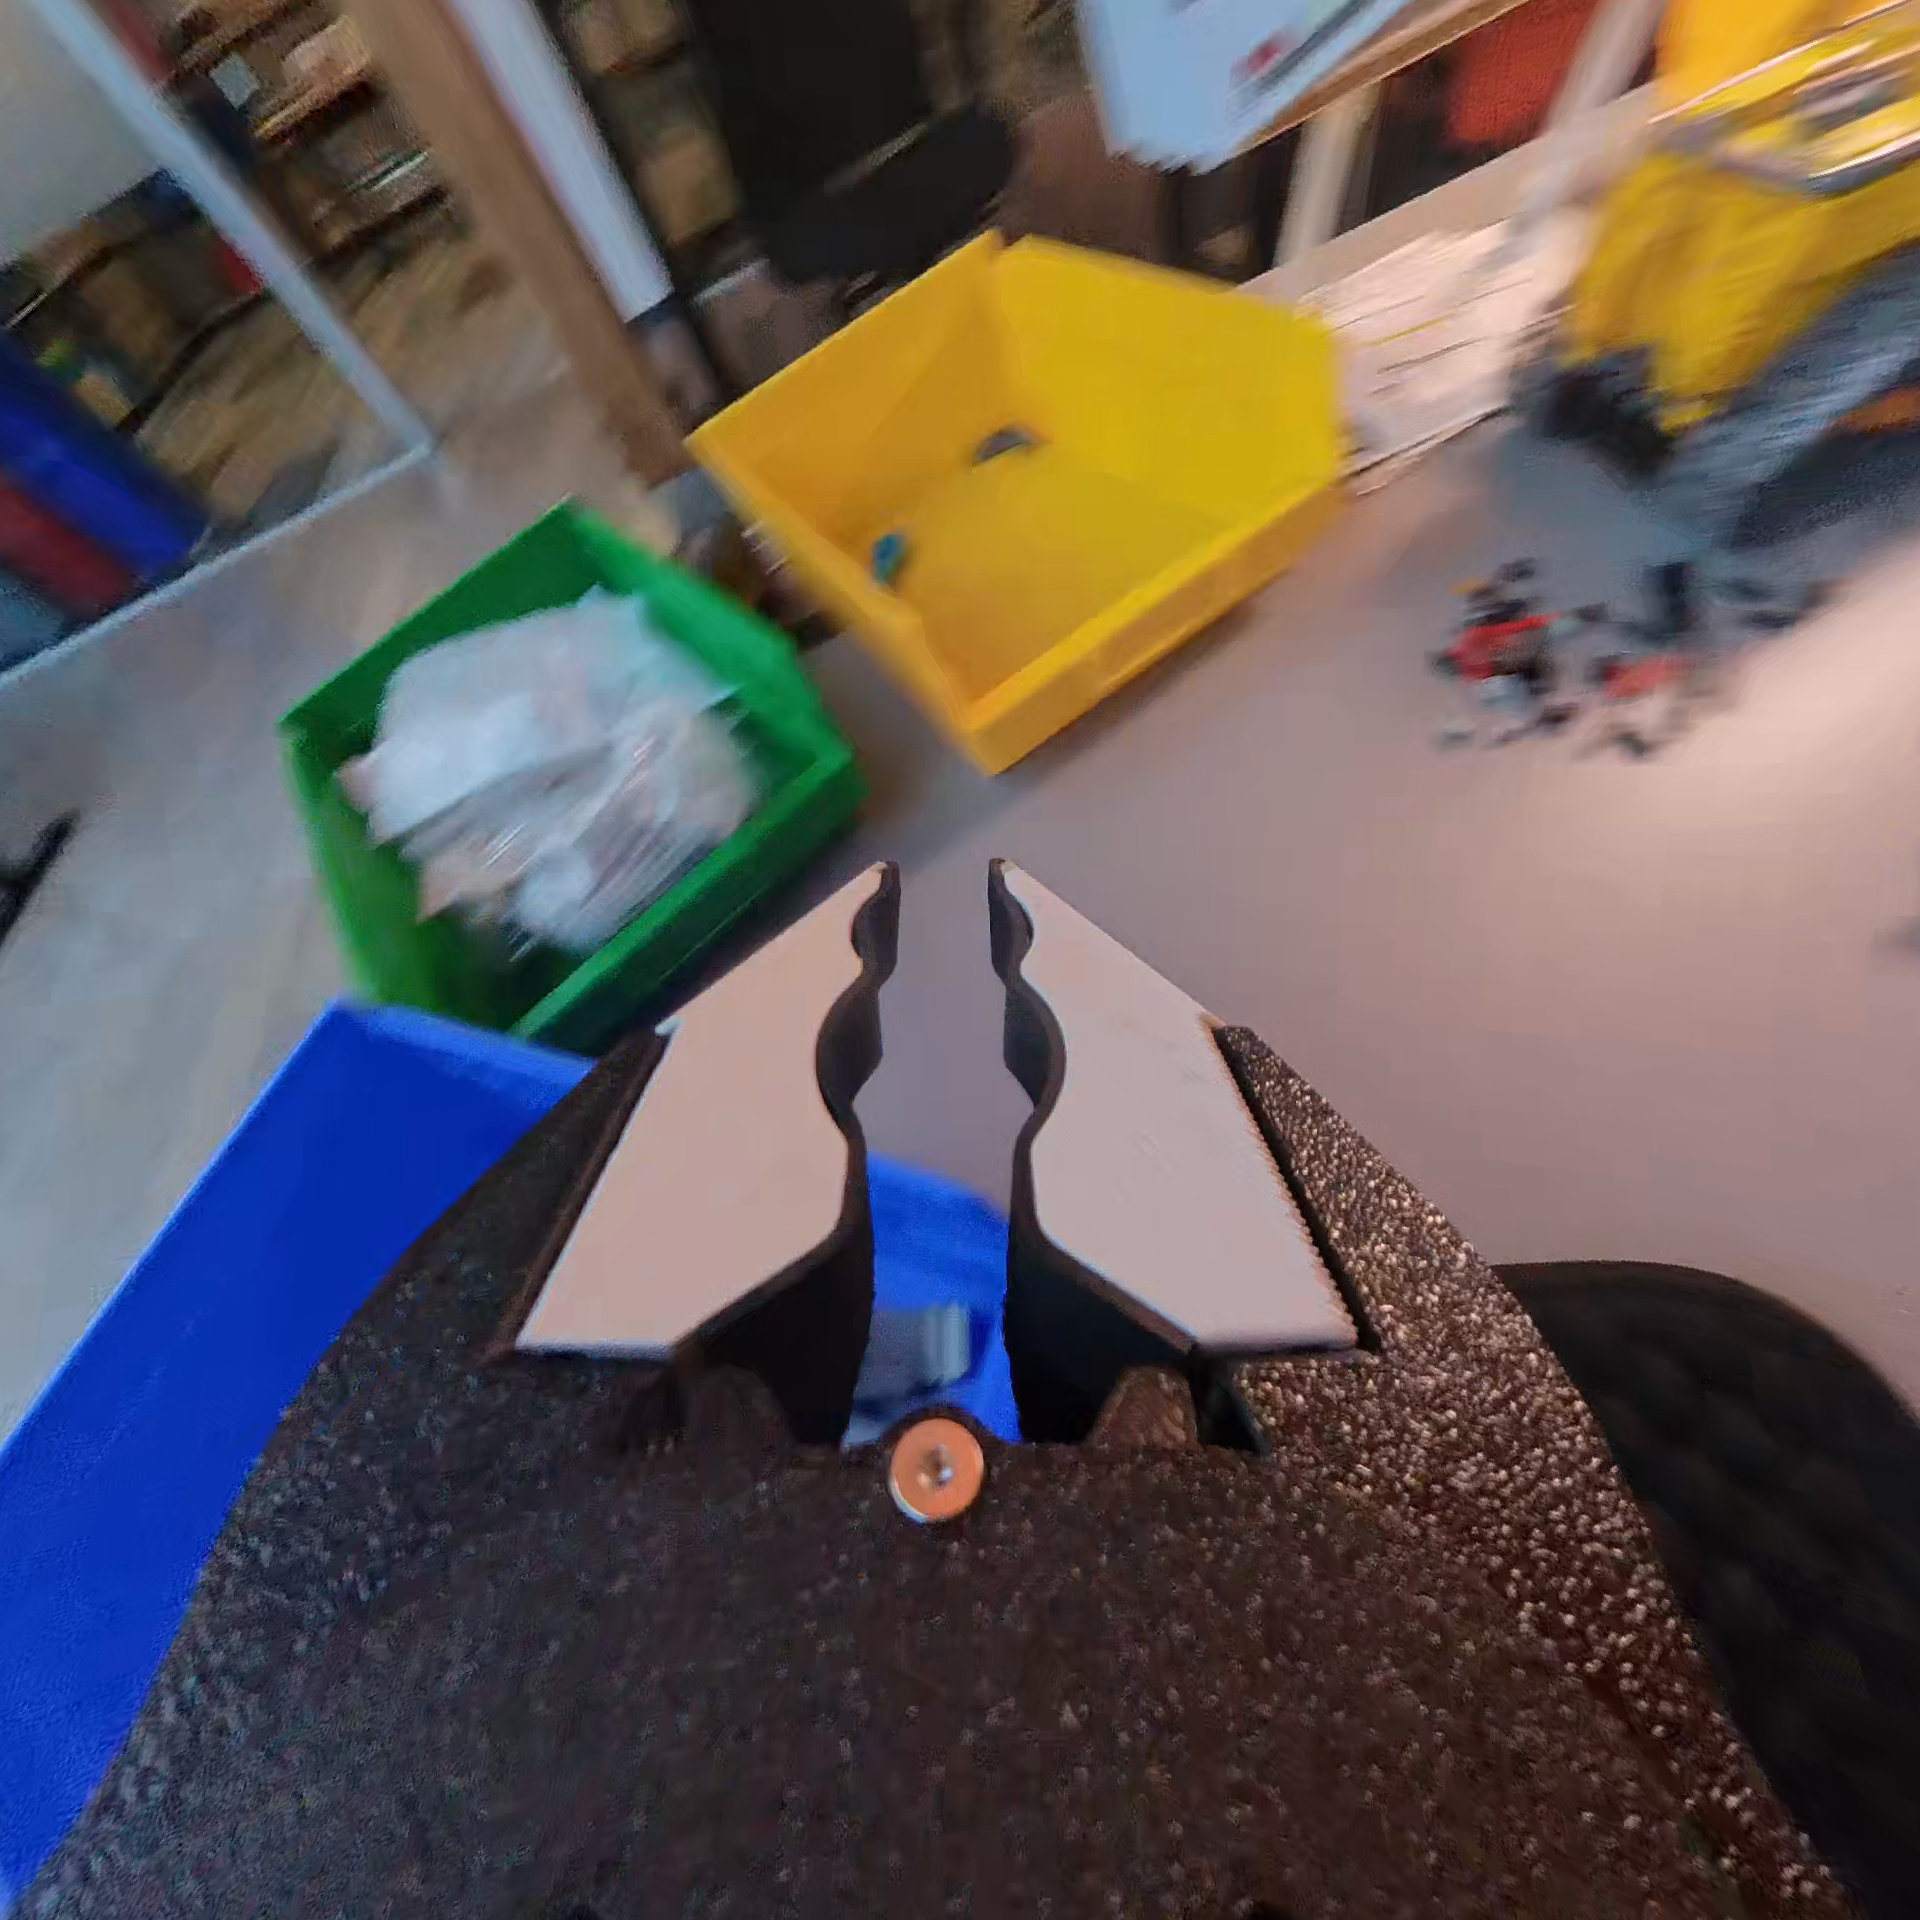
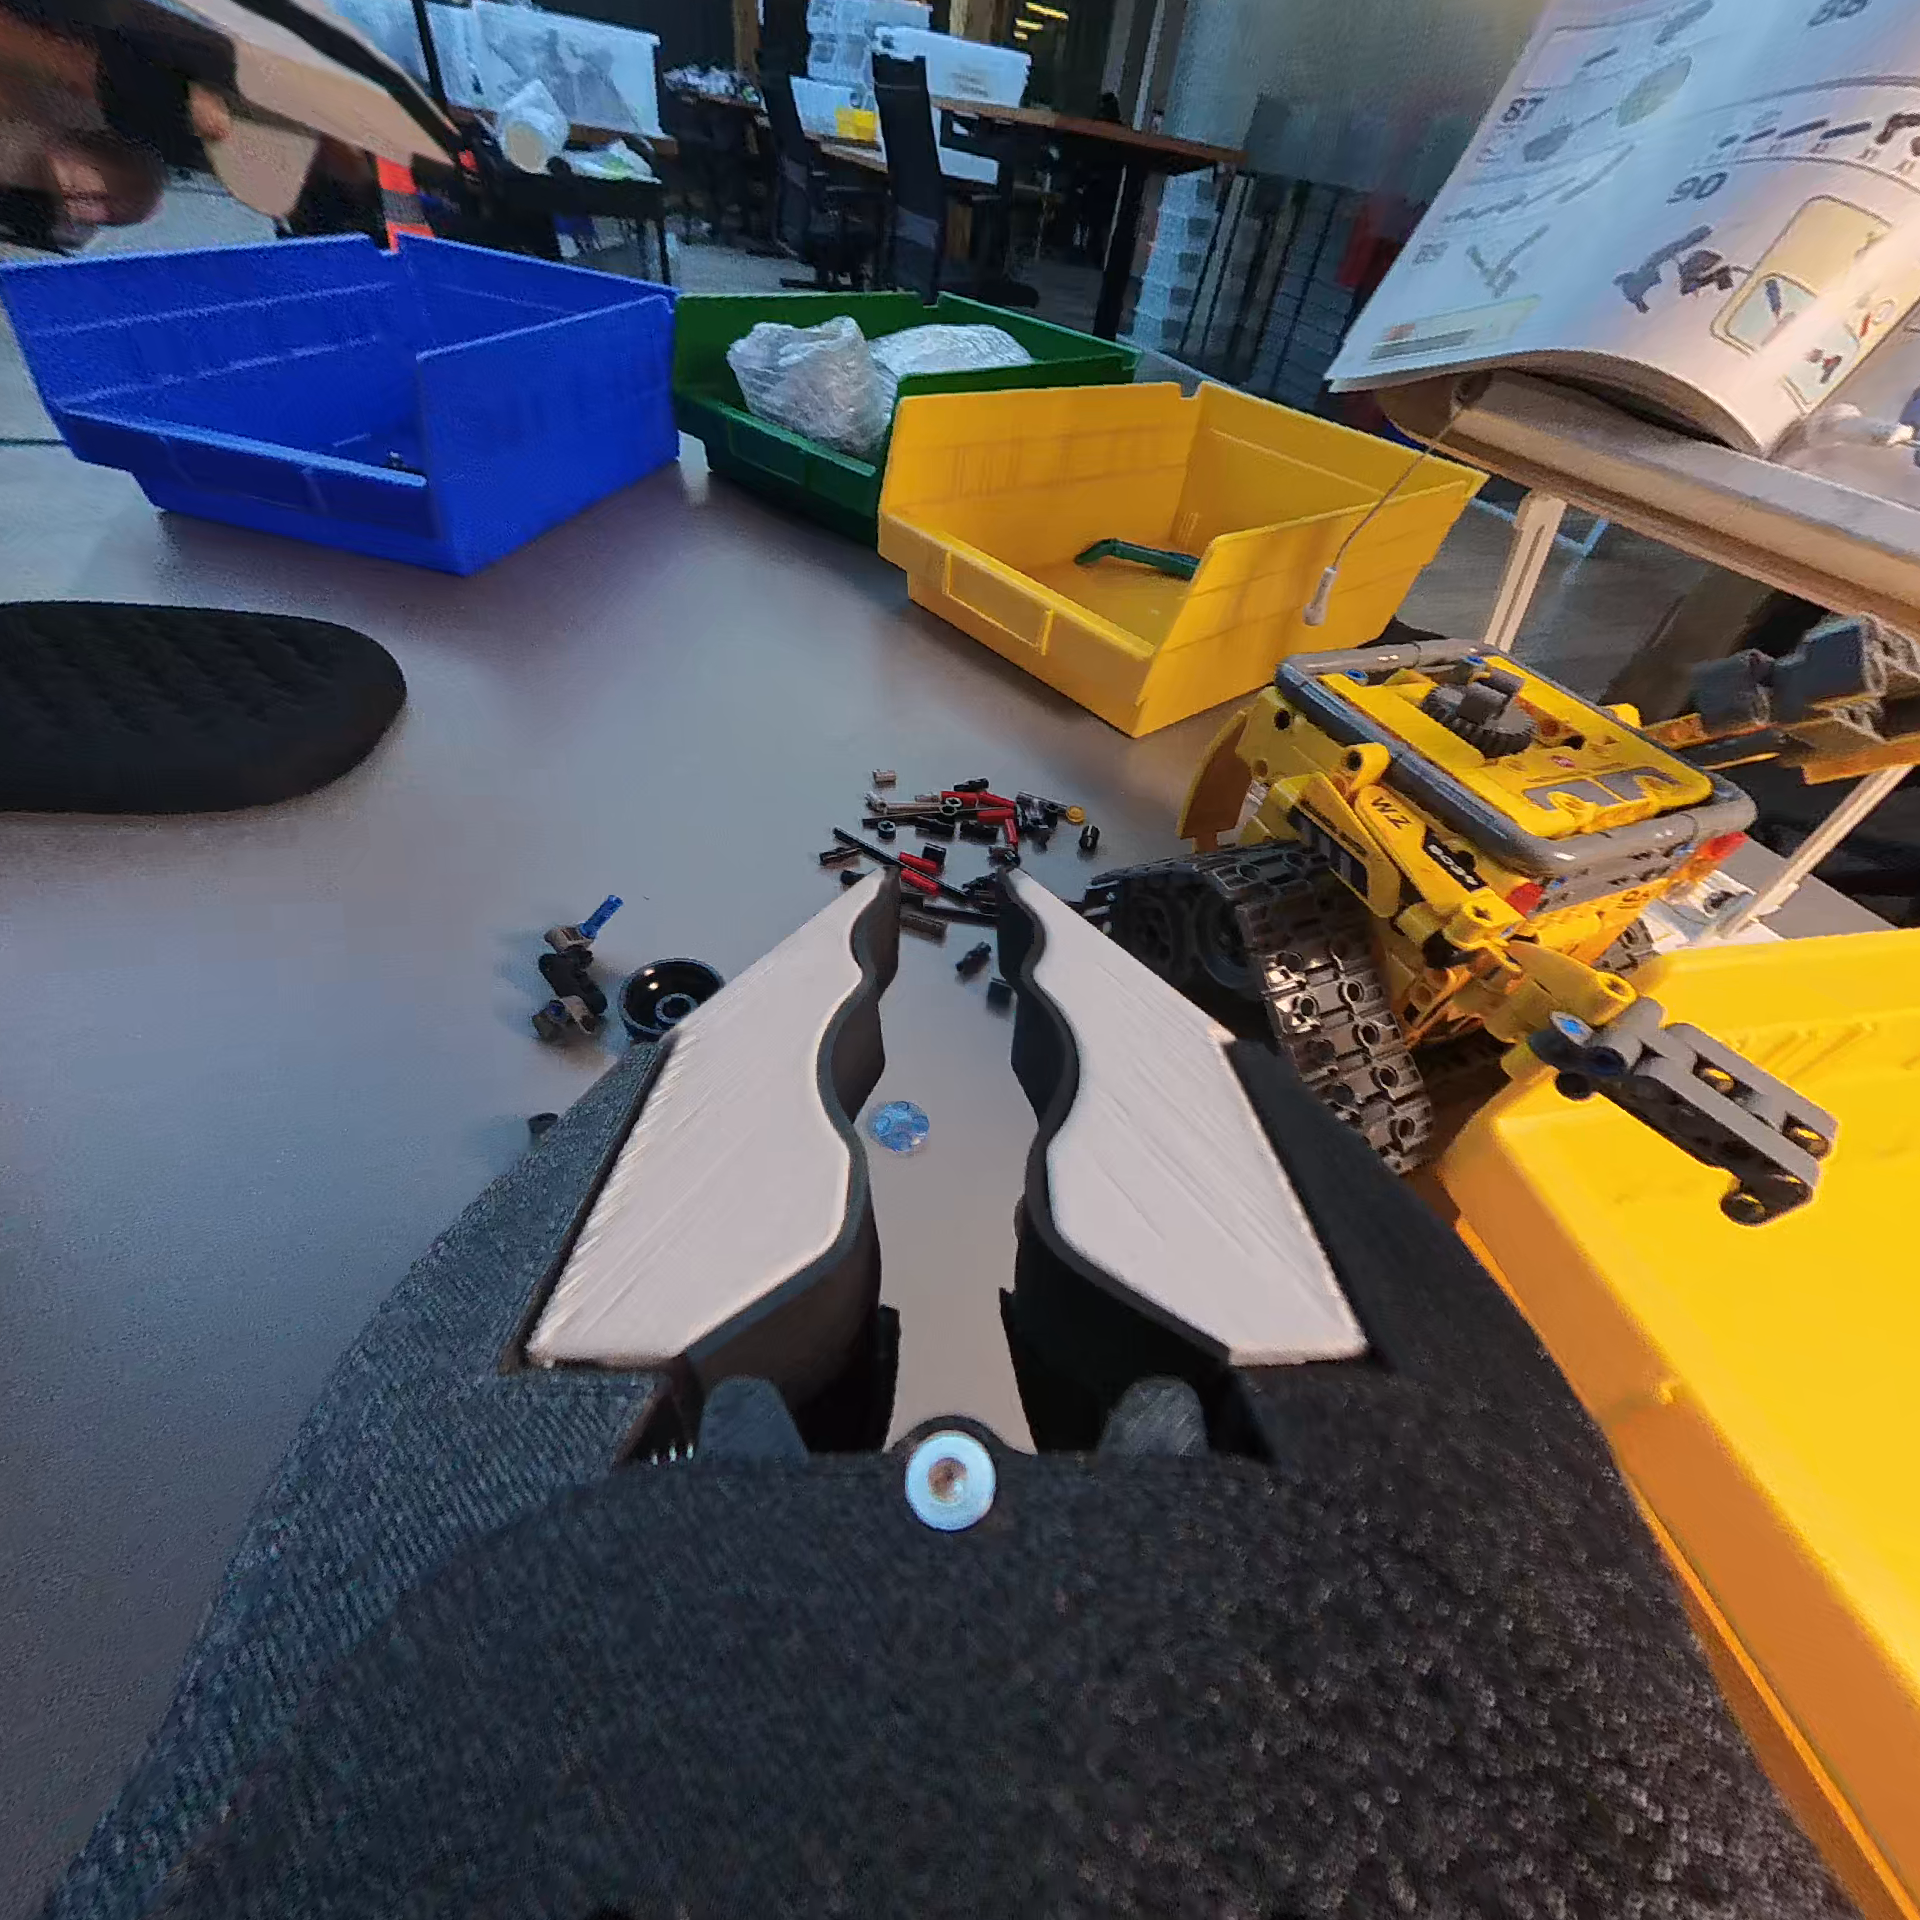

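- Both grippers hold nothing: left gripper [image 1: 943, 878] parted above the blue bin [image 1: 208, 1299]; right gripper [image 2: 948, 888] parted over scattered small pins [image 2: 951, 821].
- Tracked yellow brick vehicle [image 2: 1455, 831] crowds its right; green bin [image 2: 790, 457], yellow bin [image 2: 1039, 488] beyond.

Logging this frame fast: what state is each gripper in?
Left gripper: open, holding nothing, above the blue plastic bin.
Right gripper: open, empty, over small loose building pins.
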Demonstrator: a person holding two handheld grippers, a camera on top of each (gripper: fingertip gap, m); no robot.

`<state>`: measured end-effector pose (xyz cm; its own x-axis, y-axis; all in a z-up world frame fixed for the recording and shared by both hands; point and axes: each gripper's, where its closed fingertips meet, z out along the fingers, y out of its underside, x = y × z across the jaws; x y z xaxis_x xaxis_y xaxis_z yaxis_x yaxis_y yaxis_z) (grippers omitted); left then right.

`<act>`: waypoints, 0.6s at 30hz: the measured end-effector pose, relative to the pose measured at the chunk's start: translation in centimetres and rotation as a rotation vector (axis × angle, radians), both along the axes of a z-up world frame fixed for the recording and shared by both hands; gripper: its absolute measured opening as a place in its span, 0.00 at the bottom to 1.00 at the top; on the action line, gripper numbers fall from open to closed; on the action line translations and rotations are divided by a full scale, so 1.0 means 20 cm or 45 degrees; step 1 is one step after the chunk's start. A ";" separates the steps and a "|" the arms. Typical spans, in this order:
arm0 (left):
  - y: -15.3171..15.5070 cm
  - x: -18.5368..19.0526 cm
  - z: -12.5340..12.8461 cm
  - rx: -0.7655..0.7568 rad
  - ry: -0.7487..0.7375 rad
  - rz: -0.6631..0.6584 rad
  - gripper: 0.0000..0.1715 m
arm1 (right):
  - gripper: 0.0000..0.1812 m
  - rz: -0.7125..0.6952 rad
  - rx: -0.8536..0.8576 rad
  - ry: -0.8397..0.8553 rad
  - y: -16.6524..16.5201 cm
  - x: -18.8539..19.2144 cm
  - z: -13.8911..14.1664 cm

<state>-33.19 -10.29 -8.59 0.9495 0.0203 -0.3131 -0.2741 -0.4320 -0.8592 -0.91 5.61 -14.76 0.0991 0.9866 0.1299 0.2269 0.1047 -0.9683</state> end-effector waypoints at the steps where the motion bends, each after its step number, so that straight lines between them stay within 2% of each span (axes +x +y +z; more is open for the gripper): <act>1: 0.06 0.17 -0.01 -0.008 -0.015 -0.180 0.10 | 0.09 0.027 -0.002 0.008 -0.02 -0.01 0.00; 3: 0.15 0.51 -0.09 -0.074 -0.034 -0.519 0.12 | 0.09 0.071 -0.005 0.011 -0.06 -0.03 0.00; 5: 0.20 0.81 -0.25 -0.182 -0.027 -0.833 0.13 | 0.09 0.103 0.007 0.002 -0.10 -0.04 -0.02; 8: 0.25 1.10 -0.53 -0.391 0.024 -1.136 0.15 | 0.09 0.128 0.039 -0.014 -0.13 -0.04 -0.04; 11: 0.31 1.22 -0.71 -0.561 0.019 -1.273 0.18 | 0.09 0.124 0.031 -0.018 -0.13 -0.05 -0.06; 14: 0.32 1.25 -0.81 -0.664 -0.001 -1.310 0.17 | 0.09 0.111 0.021 -0.027 -0.12 -0.05 -0.08; 16: 0.29 1.27 -0.84 -0.675 -0.038 -1.345 0.11 | 0.09 0.114 0.024 -0.038 -0.12 -0.05 -0.09; 17: 0.28 1.29 -0.85 -0.675 -0.039 -1.361 0.02 | 0.09 0.117 0.031 -0.048 -0.12 -0.05 -0.10; 18: 0.28 1.30 -0.86 -0.655 -0.039 -1.360 0.00 | 0.09 0.121 0.040 -0.059 -0.12 -0.06 -0.11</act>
